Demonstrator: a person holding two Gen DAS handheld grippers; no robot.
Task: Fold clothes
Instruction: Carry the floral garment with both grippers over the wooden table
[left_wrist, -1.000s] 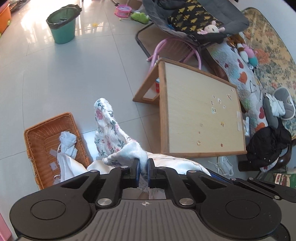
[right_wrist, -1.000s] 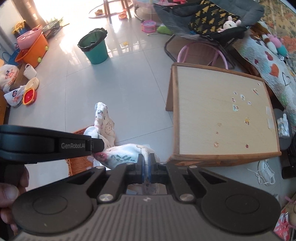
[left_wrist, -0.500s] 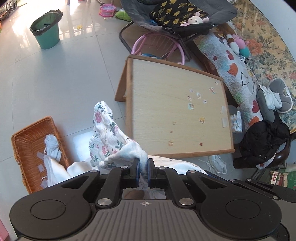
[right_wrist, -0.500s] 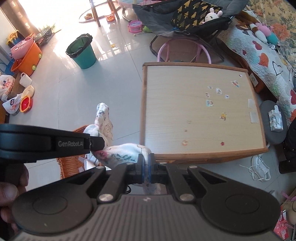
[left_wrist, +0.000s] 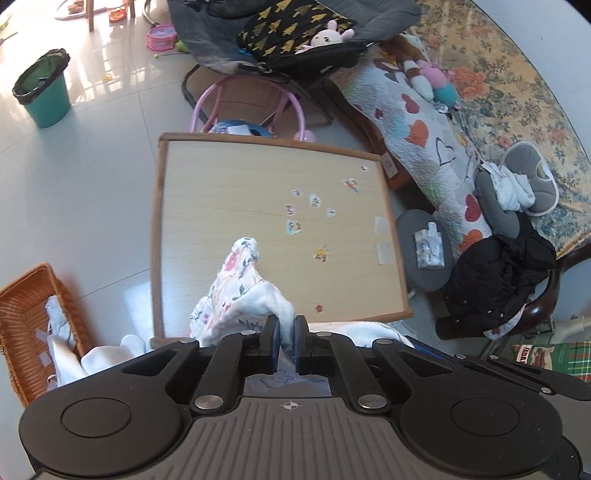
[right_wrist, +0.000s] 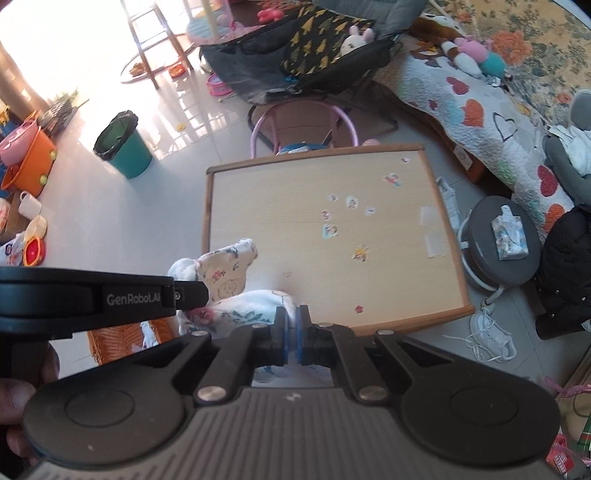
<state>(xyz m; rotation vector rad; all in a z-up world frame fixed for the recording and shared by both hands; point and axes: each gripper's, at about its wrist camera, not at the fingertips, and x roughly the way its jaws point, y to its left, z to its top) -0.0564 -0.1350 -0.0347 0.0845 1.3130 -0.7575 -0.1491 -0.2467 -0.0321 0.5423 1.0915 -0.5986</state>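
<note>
A white floral garment (left_wrist: 236, 284) hangs from both grippers above the near edge of a low wooden table (left_wrist: 229, 184). My left gripper (left_wrist: 286, 332) is shut on a bunched white edge of the garment. My right gripper (right_wrist: 293, 328) is shut on another part of the same garment (right_wrist: 229, 273). In the right wrist view the left gripper's black body (right_wrist: 92, 299) crosses from the left, close beside the cloth. The garment's lower part is hidden behind the gripper bodies.
A wicker basket (left_wrist: 22, 295) with white clothes sits on the floor at the left. A green bin (left_wrist: 42, 92), a pink chair (left_wrist: 251, 99), a grey stool (left_wrist: 424, 251) with tissues, a black jacket (left_wrist: 498, 280) and a quilted sofa (left_wrist: 424, 122) surround the table. Stickers dot the tabletop.
Both grippers have carried the garment rightward from above the floor and basket to over the table. The table now lies straight ahead. Both grips stay shut on the cloth.
</note>
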